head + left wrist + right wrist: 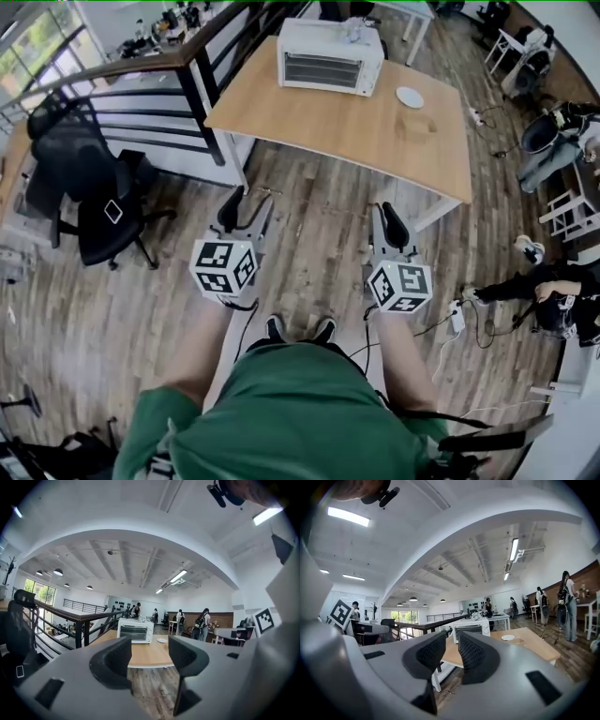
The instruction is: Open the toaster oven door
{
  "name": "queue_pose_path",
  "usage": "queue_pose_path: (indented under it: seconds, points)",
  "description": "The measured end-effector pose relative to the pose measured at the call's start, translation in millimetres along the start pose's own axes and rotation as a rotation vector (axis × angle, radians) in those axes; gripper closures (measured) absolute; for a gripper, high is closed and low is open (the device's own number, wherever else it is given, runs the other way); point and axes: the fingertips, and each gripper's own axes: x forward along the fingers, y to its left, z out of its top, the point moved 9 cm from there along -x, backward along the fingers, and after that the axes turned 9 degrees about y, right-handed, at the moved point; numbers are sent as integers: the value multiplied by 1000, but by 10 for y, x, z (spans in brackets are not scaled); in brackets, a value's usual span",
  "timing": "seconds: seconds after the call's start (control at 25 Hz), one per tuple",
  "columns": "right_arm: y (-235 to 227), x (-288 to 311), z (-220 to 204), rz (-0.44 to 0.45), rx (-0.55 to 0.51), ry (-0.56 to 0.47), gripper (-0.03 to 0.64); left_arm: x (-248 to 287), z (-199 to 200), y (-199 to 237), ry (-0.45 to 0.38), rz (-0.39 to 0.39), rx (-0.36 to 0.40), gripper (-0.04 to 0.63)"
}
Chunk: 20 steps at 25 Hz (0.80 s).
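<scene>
**Toaster oven point(330, 56) straight ahead on the table point(356, 141), its door point(321, 70) shut, and both claws short of it.**

Your left gripper point(246, 199) hangs off the table's near edge, over the floor. Its jaws are spread wide with nothing between them. The toaster oven sits at the table's far edge, left of its middle, with the door facing you. It lies ahead of and well apart from both claws, and the door's long axis runs left to right across the front. Your right gripper point(389, 214) is also off the near edge, its jaws drawn to a narrow gap and gripping nothing. It looks slightly the nearer of the two, though there is little in it. A plate point(410, 97) lies on the table to the right of the oven. The count is one oven, one door, one plate and two grippers.
</scene>
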Motion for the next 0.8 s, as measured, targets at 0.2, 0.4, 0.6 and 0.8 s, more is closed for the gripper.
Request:
queue_pose_path:
  seconds: [0.2, 0.4, 0.6, 0.8]
  points:
    - [233, 116, 105, -94, -46, 12, 485, -62, 117, 351, -35, 6, 50, 336]
    - [449, 240, 163, -129, -64, 19, 485, -57, 77, 695, -37, -12, 18, 336]
    - [559, 327, 154, -151, -74, 35, 485, -16, 9, 944, -30, -12, -19, 336]
    - [451, 493, 179, -147, -69, 41, 485, 121, 64, 1013, -36, 5, -32, 336]
